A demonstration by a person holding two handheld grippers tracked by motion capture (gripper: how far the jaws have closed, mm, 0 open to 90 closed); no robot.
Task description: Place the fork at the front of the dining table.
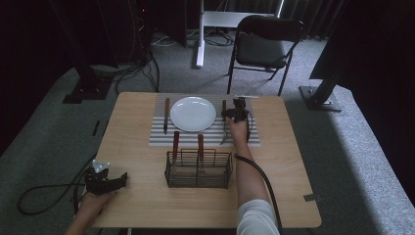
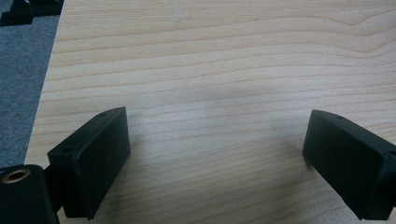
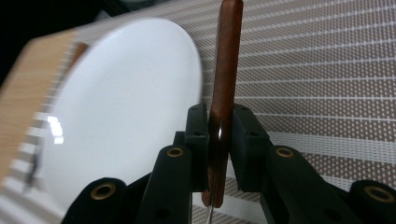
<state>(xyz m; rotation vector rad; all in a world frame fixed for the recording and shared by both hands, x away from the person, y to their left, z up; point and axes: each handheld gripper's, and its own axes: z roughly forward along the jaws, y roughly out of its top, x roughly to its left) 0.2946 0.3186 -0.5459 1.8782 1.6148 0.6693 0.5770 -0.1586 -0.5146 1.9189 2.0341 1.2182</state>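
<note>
Place setting partly laid: table [image 1: 132,205], striped mat [image 1: 244,134], plate [image 1: 193,113] with one utensil [image 1: 166,115] left of it, two more in basket [image 1: 198,182]; right gripper [image 3: 219,133] clamps wooden-handled utensil [image 3: 226,65] just right of plate, left gripper [image 2: 215,163] wide, idle

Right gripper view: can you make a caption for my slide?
The right gripper holds a wooden-handled utensil beside a white plate above a striped placemat.

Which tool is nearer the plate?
Right. The right tool is just beside the plate, gripping a wooden-handled utensil. The left tool sits at the table's near-left edge.
</note>
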